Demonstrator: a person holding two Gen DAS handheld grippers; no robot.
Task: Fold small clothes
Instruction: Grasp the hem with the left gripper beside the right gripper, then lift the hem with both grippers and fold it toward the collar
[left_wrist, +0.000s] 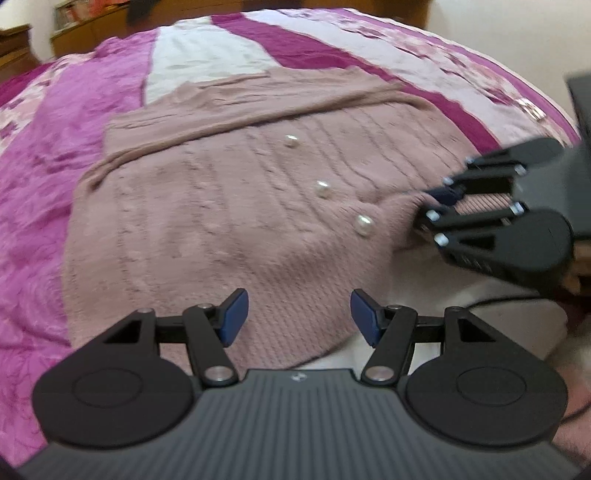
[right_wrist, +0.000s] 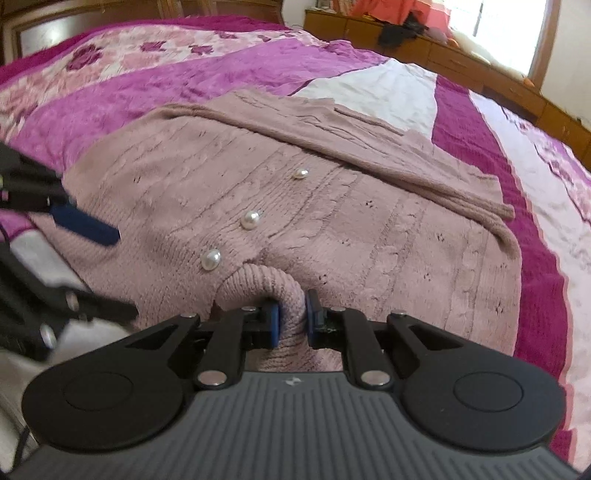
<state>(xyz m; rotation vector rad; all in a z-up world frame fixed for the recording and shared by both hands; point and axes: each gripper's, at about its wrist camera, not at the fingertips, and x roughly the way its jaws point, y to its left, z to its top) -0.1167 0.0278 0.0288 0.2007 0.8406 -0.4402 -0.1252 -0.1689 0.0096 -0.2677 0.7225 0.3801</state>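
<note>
- The cardigan (right_wrist: 332, 229), a dusty-pink cable knit, lies spread flat on the bed, its ribbed hem nearest both cameras.
- We note three pearl buttons (right_wrist: 250, 220) running in a diagonal line along the front placket; in the left wrist view the same buttons (left_wrist: 322, 189) appear near the centre of the garment.
- One sleeve (right_wrist: 369, 155) lies folded across the upper part of the body, its cuff resting near the garment's far right edge in the right wrist view.
- We see the right gripper (right_wrist: 291, 317) closed on a bunched fold of the ribbed hem, the knit squeezed between its blue pads (right_wrist: 272, 321) and humped upward just ahead of them.
- In the left wrist view, that same right gripper (left_wrist: 439, 206) sits at the right edge of the cardigan (left_wrist: 221, 229), its tips in contact with the fabric.
- The left gripper (left_wrist: 299, 317) is open, its blue pads (left_wrist: 232, 314) well apart and hovering over the near hem with nothing between them.
- The bedspread (right_wrist: 184, 81), magenta with white bands and floral panels, surrounds the garment on all sides.
- A wooden dresser (right_wrist: 424, 48) stands beyond the bed.
</note>
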